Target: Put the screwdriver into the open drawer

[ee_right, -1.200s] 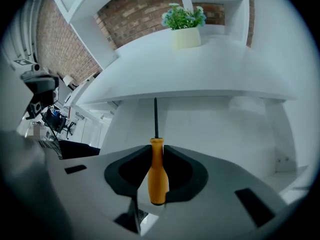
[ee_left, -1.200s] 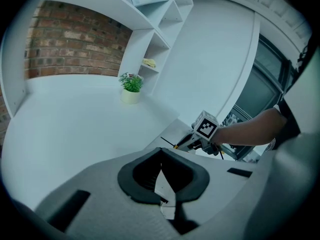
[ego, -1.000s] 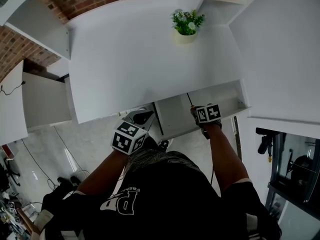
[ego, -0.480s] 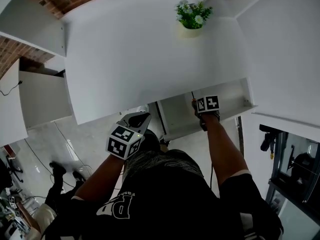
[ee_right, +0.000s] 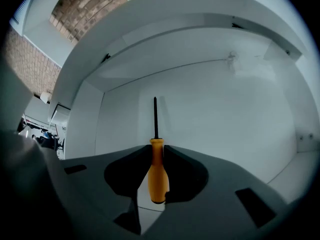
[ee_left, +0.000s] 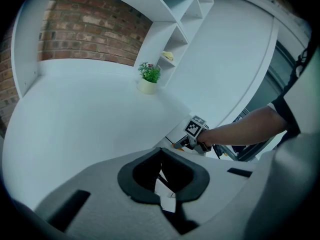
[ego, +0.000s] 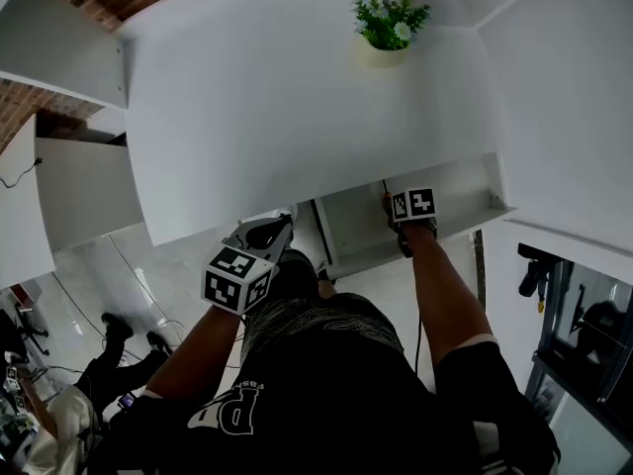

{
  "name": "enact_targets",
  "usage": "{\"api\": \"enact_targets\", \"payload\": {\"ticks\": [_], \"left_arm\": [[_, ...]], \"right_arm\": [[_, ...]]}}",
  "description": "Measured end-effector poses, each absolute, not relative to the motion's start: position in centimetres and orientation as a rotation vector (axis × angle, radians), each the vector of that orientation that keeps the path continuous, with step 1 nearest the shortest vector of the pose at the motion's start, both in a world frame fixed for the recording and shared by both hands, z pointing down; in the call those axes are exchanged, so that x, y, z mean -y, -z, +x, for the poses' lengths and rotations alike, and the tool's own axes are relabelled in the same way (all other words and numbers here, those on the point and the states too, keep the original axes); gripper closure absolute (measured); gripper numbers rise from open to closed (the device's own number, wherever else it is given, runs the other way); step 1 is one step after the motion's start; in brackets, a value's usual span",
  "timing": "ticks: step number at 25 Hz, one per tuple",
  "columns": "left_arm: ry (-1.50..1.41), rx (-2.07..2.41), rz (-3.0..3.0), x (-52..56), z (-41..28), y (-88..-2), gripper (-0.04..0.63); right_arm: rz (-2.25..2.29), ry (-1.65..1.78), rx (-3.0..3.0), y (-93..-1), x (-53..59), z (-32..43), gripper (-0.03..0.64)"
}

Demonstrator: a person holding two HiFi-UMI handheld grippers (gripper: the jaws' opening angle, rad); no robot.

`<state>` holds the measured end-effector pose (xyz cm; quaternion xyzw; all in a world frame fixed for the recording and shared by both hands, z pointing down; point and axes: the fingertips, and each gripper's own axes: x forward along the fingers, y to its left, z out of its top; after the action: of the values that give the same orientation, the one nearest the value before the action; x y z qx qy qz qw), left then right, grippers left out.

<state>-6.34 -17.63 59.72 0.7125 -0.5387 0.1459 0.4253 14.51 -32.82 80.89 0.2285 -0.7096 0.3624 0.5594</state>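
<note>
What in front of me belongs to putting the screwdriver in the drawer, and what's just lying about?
Part of the job:
- screwdriver, held in the right gripper
- open drawer, which the screwdriver points into

Just lying about:
- potted plant on the desk top
- left gripper, shut on nothing

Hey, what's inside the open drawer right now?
The drawer looks bare inside; only the screwdriver, clamped in the right hand-held gripper, reaches in. In the head view, the desktop covers its rear.
</note>
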Motion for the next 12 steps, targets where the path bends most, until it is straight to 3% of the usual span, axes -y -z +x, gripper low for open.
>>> {"api": "enact_targets", "payload": {"ticks": [12], "left_arm": [[-0.373,1.336,1.797,17.2,-4.8,-59.4,0.578]], "right_arm": [[0.531,-0.829,1.706,-79.9,33.1,14.6,0.528]]}}
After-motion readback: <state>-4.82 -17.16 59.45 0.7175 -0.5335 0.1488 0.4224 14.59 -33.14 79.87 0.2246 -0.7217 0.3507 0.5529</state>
